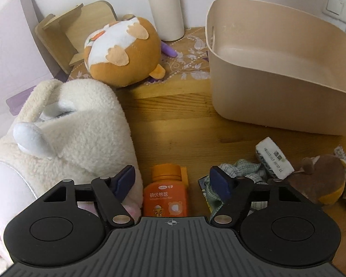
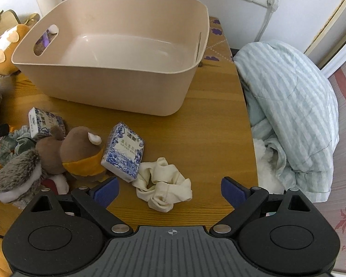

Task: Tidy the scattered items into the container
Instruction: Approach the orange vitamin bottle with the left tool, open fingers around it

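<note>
We hold both tools with jaws spread and nothing between them. Our left tool (image 1: 172,180) hovers over an orange bottle (image 1: 165,194) standing beside a white fleece plush (image 1: 64,138). Our right tool (image 2: 170,190) sits above a crumpled cream cloth (image 2: 163,191) near the tabletop's (image 2: 214,120) front edge. Left of the cloth lie a blue-patterned tissue pack (image 2: 123,152), a brown plush (image 2: 80,159) and a second tissue pack (image 2: 42,121). The beige container (image 2: 117,53) stands behind them, toward the tabletop's back edge, nothing inside.

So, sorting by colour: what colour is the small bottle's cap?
Orange, matching the bottle; left wrist view shows it best.
</note>
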A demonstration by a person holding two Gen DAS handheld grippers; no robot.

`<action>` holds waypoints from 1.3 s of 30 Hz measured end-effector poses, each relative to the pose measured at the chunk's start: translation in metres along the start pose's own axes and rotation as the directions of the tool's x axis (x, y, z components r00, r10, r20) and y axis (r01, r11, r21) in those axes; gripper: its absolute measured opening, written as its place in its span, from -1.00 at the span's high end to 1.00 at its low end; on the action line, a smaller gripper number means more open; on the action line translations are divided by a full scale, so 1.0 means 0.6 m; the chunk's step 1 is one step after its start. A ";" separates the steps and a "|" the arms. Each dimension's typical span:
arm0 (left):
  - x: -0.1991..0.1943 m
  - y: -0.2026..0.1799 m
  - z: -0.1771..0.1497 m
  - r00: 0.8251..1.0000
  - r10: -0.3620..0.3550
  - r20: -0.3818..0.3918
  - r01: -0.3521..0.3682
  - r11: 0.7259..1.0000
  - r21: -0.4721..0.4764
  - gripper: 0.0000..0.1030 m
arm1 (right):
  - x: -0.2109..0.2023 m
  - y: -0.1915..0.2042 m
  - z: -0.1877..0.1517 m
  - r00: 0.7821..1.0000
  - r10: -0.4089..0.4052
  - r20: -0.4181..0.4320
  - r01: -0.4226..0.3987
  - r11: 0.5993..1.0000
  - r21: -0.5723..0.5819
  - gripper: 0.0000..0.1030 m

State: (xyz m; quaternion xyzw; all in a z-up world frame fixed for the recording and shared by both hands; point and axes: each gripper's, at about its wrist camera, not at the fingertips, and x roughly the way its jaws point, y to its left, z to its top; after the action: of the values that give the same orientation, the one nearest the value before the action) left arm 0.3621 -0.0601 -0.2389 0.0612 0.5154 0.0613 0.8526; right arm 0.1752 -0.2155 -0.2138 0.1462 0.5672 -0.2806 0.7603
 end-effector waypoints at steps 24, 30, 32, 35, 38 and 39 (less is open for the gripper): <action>0.028 -0.046 -0.002 0.991 0.015 -0.135 -0.008 0.998 0.056 -0.35 | 0.036 -0.001 0.004 1.000 0.006 -0.021 -0.006 1.000 -0.010 -0.83; 0.036 -0.027 0.001 0.989 0.011 -0.149 -0.008 1.000 0.018 -0.34 | 0.041 0.002 0.004 0.999 0.012 -0.030 -0.012 1.000 -0.015 -0.83; 0.035 -0.024 0.000 0.990 0.008 -0.143 -0.005 1.000 0.022 -0.28 | 0.041 0.003 0.004 0.999 0.013 -0.031 -0.013 1.000 -0.017 -0.83; 0.027 -0.014 -0.004 0.992 -0.002 -0.128 0.005 1.000 0.021 -0.14 | 0.041 0.003 0.004 0.999 0.014 -0.031 -0.015 1.000 -0.017 -0.83; 0.023 -0.003 -0.007 0.993 -0.009 -0.117 0.012 1.000 0.022 0.02 | 0.043 0.002 0.004 0.999 0.015 -0.035 -0.015 1.000 -0.015 -0.83; 0.022 0.000 -0.007 0.993 -0.012 -0.115 0.014 1.000 0.022 0.03 | 0.045 0.002 0.004 0.999 0.015 -0.037 -0.016 1.000 -0.015 -0.83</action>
State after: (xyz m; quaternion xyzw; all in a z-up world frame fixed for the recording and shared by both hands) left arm 0.3641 -0.0579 -0.2522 0.0638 0.5647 0.0533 0.8211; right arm 0.1831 -0.2225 -0.2385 0.1499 0.5820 -0.2676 0.7531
